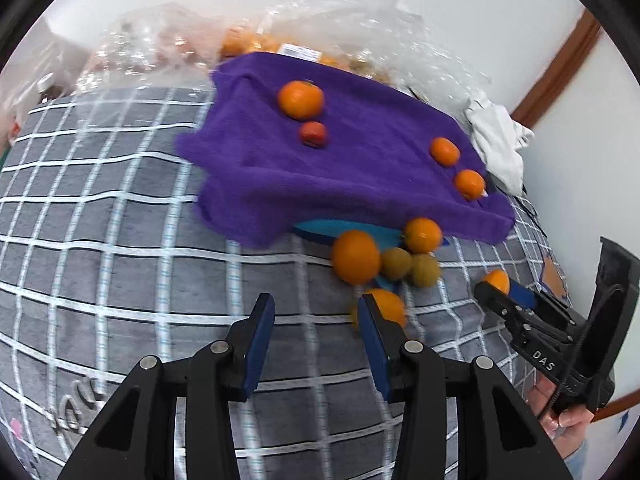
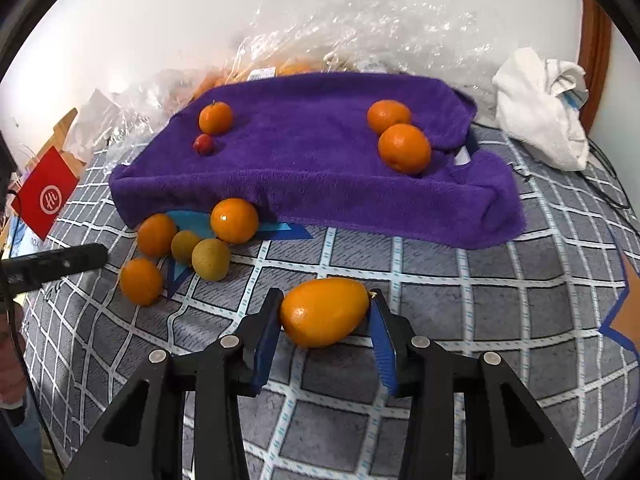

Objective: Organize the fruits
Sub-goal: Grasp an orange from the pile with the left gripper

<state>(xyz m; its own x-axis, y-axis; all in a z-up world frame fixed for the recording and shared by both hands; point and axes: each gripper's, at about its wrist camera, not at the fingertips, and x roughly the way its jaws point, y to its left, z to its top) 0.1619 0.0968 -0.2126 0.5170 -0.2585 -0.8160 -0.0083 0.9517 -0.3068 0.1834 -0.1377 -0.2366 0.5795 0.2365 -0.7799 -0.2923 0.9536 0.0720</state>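
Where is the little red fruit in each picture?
Left wrist view: the little red fruit lies on the purple towel, upper middle, just below an orange.
Right wrist view: the little red fruit lies on the towel's far left part, just below and left of an orange.
Shared landmark: the purple towel.

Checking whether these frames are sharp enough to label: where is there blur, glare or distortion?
Left wrist view: the oranges near the fingers are motion-smeared, and the checked blanket bulges from the fisheye. Right wrist view: sharper; the held orange is crisp, with glare on the plastic bags.
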